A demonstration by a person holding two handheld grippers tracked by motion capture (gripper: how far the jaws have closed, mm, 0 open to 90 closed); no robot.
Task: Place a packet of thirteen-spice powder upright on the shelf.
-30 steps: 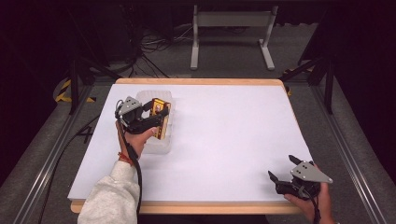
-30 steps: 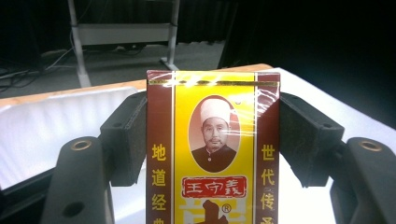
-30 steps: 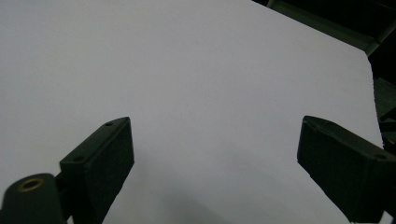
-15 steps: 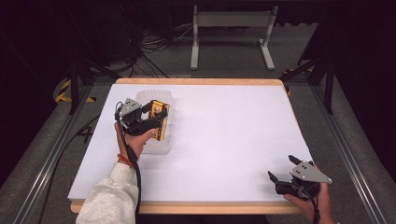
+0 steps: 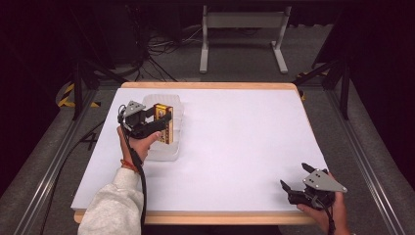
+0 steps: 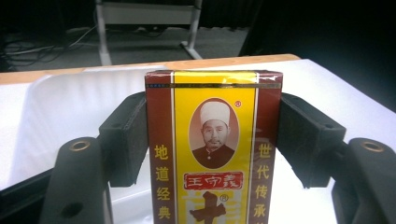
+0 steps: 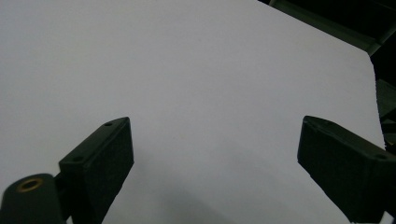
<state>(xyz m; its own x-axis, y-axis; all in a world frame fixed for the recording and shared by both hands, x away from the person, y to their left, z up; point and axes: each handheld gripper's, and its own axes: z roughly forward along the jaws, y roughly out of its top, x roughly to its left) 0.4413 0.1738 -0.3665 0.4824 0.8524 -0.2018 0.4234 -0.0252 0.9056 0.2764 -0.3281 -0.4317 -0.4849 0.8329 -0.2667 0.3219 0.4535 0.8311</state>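
Yellow-and-brown box (image 6: 214, 149) stands upright, long axis vertical, pinched at both sides by the left gripper (image 5: 155, 123) over what looks like a clear plastic tray (image 5: 172, 152). Right gripper (image 5: 297, 192) rests spread at the table's (image 5: 235, 147) near right corner, well apart.

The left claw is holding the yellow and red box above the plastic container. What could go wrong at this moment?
1. The left claw grips the yellow and dark red printed cardboard box by its narrow sides only; the glossy box could slip or twist.
2. The clear plastic container under it looks light, so a bump from the box might push it across the white table.
3. A tight squeeze might dent the box.
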